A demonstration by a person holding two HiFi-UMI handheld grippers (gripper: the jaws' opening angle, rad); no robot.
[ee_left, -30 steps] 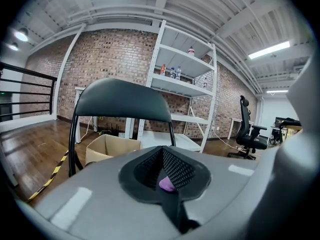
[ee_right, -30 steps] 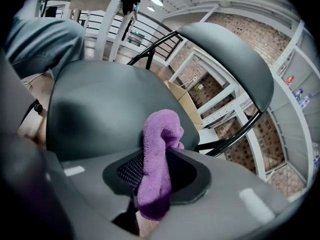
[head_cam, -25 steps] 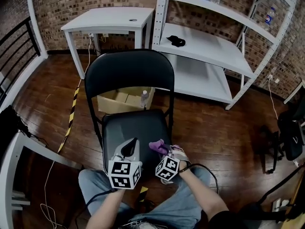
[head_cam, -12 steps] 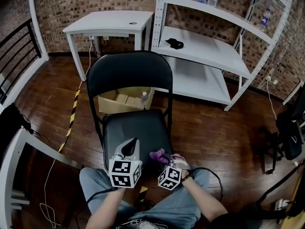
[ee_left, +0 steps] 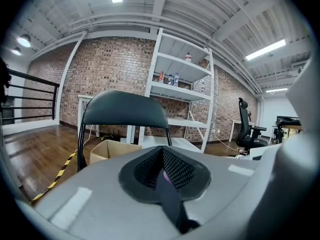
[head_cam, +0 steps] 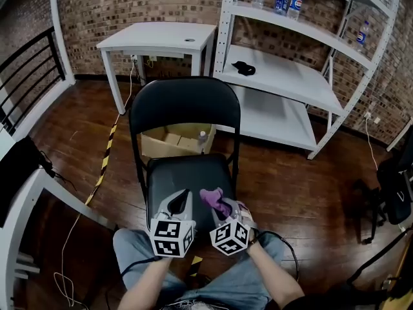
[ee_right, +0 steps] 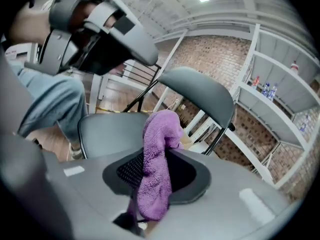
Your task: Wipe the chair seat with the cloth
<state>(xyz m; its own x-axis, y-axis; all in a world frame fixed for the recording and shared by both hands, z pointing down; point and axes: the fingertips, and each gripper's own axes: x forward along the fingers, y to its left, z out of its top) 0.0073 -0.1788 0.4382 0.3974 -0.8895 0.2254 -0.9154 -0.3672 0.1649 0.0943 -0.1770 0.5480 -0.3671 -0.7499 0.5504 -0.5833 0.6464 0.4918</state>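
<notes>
Lower middle of the frame: the right gripper [head_cam: 223,206] has its fingers clenched on the purple cloth [head_cam: 215,199], over the chair seat [head_cam: 184,173] front. The left gripper [head_cam: 182,200] is clenched, empty. Wiping looks not yet started; next, press the cloth down onto the seat.

Over the chair seat's [head_cam: 187,176] 6 o'clock edge, the left gripper [head_cam: 183,197] sits beside the right gripper [head_cam: 222,206], which holds the cloth [head_cam: 215,199]. Beyond the chair, a box [head_cam: 169,142] rests on the floor [head_cam: 290,173] at 12 o'clock, with a worktop [head_cam: 155,36] at 11 and a shelf rack [head_cam: 284,76] at 1.
</notes>
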